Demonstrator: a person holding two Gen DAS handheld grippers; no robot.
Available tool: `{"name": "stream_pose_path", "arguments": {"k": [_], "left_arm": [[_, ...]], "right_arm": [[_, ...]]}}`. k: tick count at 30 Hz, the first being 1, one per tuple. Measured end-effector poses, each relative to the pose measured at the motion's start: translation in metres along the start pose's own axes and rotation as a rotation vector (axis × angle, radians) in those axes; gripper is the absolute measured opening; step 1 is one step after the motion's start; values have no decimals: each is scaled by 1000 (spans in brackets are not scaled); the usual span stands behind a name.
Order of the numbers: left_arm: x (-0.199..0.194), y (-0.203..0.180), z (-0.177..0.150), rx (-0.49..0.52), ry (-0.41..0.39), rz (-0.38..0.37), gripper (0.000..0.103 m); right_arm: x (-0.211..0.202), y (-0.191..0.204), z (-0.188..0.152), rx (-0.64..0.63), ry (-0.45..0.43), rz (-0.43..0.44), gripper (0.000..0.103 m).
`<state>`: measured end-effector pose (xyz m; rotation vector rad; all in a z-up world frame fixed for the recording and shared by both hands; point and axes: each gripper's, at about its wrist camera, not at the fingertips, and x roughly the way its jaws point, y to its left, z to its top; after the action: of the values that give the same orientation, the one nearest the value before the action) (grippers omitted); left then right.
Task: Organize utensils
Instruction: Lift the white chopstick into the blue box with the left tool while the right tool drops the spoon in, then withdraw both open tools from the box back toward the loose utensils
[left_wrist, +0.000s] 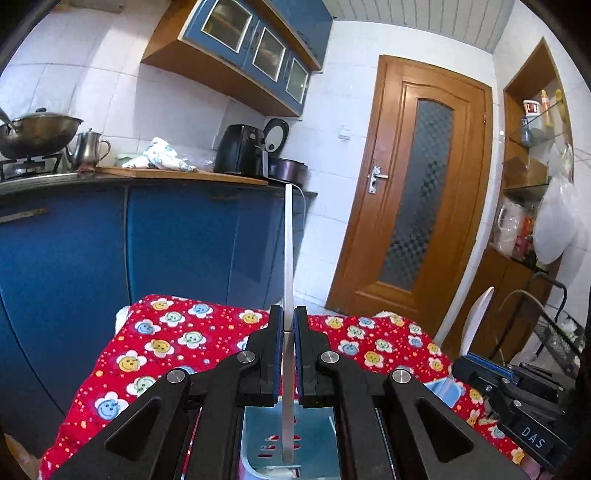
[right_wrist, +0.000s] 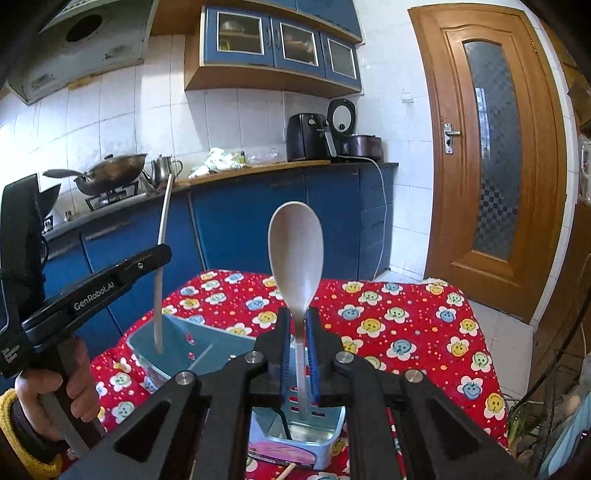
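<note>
Both tools are being lowered into holders, by my judgement. The right gripper (right_wrist: 297, 343) is pinching a white spoon (right_wrist: 295, 251) by its stem, bowl up, handle end dipping into the slotted blue caddy (right_wrist: 325, 443) below. The left gripper (left_wrist: 285, 332) is clamping a thin flat metal utensil (left_wrist: 289, 240) upright over a blue bin (left_wrist: 255, 435) on the red-clothed desk (left_wrist: 166, 332). Next: sinking each straight, then releasing.

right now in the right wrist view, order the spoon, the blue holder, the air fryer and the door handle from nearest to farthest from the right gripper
1. spoon, clamped in the right gripper
2. blue holder, just below it on the table
3. and 4. air fryer on the far counter, door handle far right: too close to call
</note>
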<state>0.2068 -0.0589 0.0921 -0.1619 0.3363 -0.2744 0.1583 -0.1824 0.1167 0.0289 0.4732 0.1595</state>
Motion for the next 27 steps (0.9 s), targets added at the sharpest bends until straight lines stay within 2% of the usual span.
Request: {"name": "stream_pose_path", "arguments": {"k": [8,12,15,17,18,27], "left_arm": [[5,4,-18,4,30,16,6],[6,6,-23,-5,55,12,6],[6,6,-25,-14,84,5,14],[4,6,-26,-18,97,5,29],[3,6,-26,-19,98,5,32],[-21,-2,-21,11,113,-22,38]], "right_arm": [[20,-1,-9,17,79,3,10],[22,1,-11,11,82,5,11],[21,3,-11,12,79,6,17],[19,3,-10,24,72,9,24],[17,2,-10,31,65,12,28],[-13,3,-4,68,15,18,29]]}}
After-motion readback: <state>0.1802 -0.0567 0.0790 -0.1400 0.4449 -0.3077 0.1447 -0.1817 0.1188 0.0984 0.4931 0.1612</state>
